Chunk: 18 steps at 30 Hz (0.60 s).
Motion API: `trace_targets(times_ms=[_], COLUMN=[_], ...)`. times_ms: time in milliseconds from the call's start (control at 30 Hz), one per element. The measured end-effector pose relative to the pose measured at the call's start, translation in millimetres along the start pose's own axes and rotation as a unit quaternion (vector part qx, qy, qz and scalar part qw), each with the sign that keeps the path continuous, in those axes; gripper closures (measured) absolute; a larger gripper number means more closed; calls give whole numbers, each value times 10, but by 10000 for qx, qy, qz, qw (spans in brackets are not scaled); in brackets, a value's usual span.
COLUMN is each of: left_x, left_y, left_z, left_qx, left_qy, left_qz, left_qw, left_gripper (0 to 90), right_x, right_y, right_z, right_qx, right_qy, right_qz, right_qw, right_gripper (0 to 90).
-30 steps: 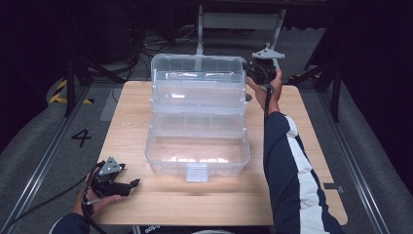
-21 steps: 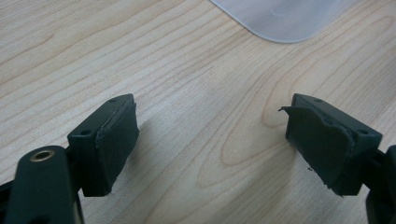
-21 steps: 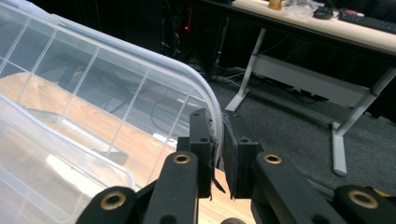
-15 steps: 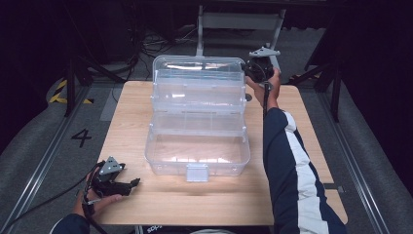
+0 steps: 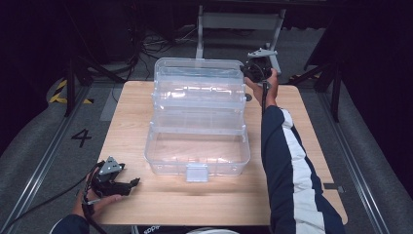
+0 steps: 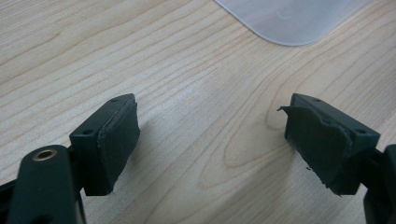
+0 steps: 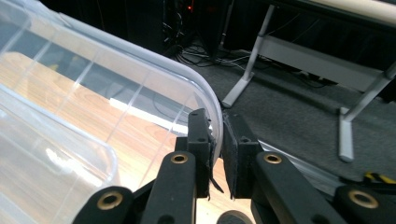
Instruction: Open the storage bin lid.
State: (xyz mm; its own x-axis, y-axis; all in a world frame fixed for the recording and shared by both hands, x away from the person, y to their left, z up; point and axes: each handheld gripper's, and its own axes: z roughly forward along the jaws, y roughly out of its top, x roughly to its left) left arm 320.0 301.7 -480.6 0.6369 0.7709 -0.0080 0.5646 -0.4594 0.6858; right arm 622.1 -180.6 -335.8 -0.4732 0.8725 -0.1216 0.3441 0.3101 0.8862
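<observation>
A clear plastic tiered box (image 5: 197, 122) stands open in the middle of the wooden table (image 5: 302, 146). My right gripper (image 5: 246, 73) is at the far right corner of its top tier. In the right gripper view that gripper (image 7: 217, 140) is shut on the tier's thin clear rim (image 7: 205, 100). At the near left of the table, my left gripper (image 5: 134, 183) rests in a hand. It stands open (image 6: 210, 140) over bare wood with nothing between its pads, and a corner of the box (image 6: 289, 18) lies ahead of it.
A grey metal stand (image 5: 238, 22) and floor cables lie behind the table. Rails run along both sides, with a floor mark "4" (image 5: 81, 137) at the left. The person's sleeved right arm (image 5: 287, 161) stretches along the box's right side.
My right gripper has shifted slightly left and down at the box's far right corner, still clamped on the rim. The left gripper has not moved.
</observation>
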Motion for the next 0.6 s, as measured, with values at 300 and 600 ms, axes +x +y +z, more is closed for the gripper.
trace_targets(times_ms=[300, 600], left_x=[11, 13], left_y=[6, 1], left_z=[2, 7], left_qx=[19, -27], left_qy=[-21, -21], left_qz=[51, 13], left_qw=[10000, 10000], left_gripper=[181, 188], right_x=[-52, -100], right_y=[-75, -266], right_z=[93, 322], right_qx=[15, 277], right_qy=[128, 223], right_qz=[110, 332], right_qw=[9999, 9988], right_gripper=[822, 829])
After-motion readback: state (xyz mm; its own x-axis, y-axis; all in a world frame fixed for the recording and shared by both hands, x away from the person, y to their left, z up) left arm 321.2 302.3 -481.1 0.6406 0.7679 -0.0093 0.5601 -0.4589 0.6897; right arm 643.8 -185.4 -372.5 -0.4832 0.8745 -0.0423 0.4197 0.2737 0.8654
